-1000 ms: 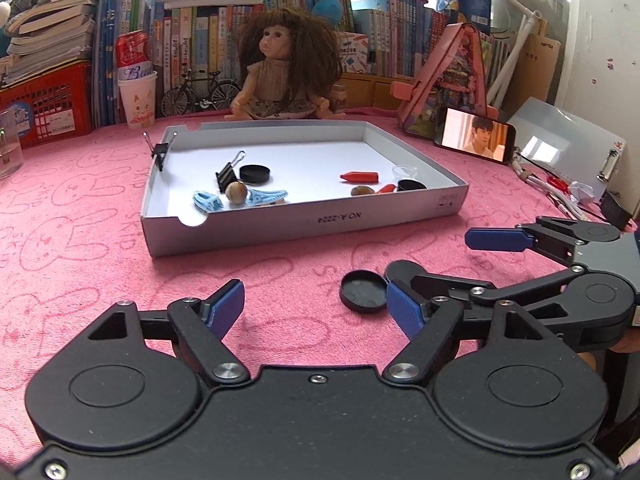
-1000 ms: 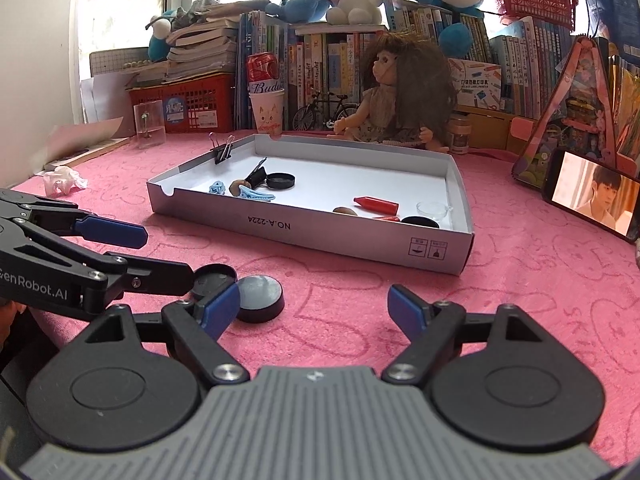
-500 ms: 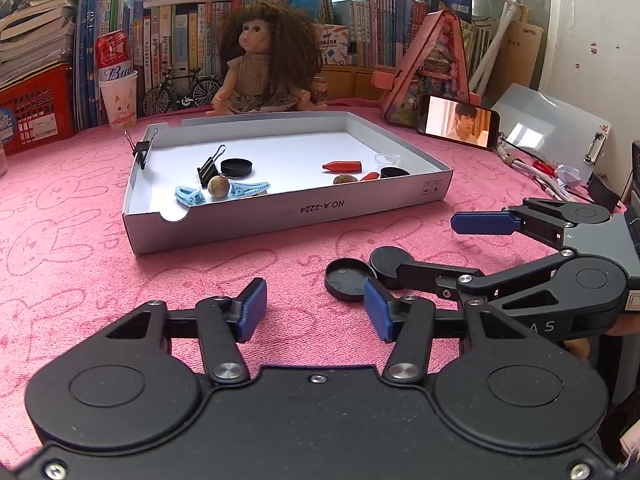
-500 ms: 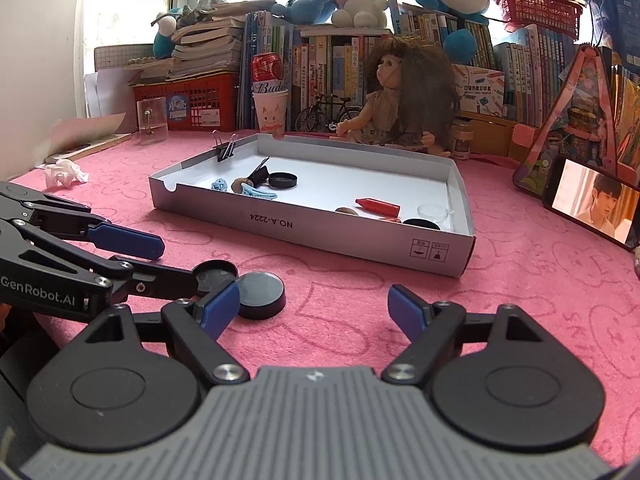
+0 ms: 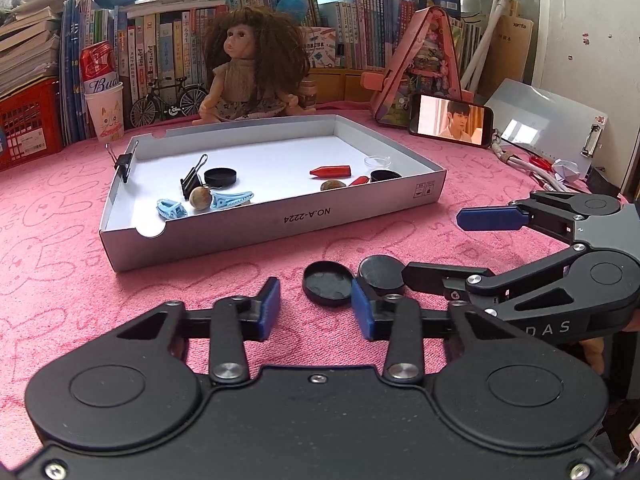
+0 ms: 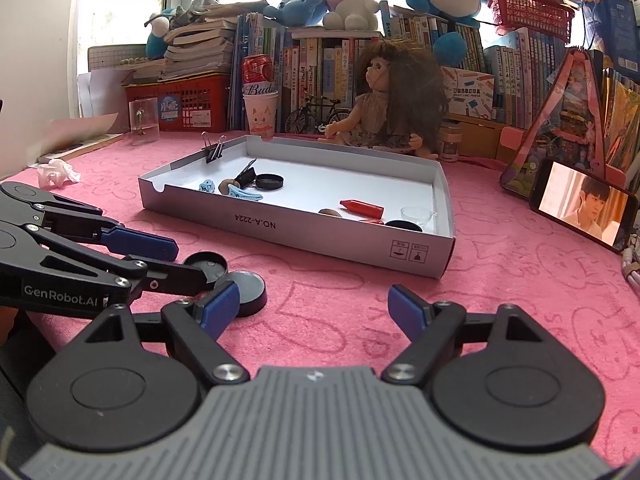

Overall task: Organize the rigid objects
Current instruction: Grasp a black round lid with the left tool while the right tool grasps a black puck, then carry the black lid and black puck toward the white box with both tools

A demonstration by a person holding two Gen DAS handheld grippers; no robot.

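Note:
Two black round lids lie side by side on the pink cloth: an upturned one (image 5: 328, 282) (image 6: 208, 265) and a flat one (image 5: 382, 271) (image 6: 246, 287). My left gripper (image 5: 316, 307) is open, its jaws narrower than before, just short of the upturned lid. My right gripper (image 6: 314, 306) is wide open and empty; its left fingertip (image 6: 220, 305) is beside the flat lid. It also shows in the left wrist view (image 5: 448, 246). The white box tray (image 5: 224, 232) (image 6: 304, 226) holds binder clips, blue clips, a nut, a black lid, red pieces and a clear dish.
A doll (image 5: 252, 68), a model bicycle, a paper cup with a can (image 5: 105, 110), a red crate and books line the back. A phone (image 5: 450, 120) and a pink stand are at right. A crumpled tissue (image 6: 56, 172) lies at left.
My left gripper's jaws have narrowed and it has drawn back a little from the tray. The right gripper has stayed open and nearly still beside the lids.

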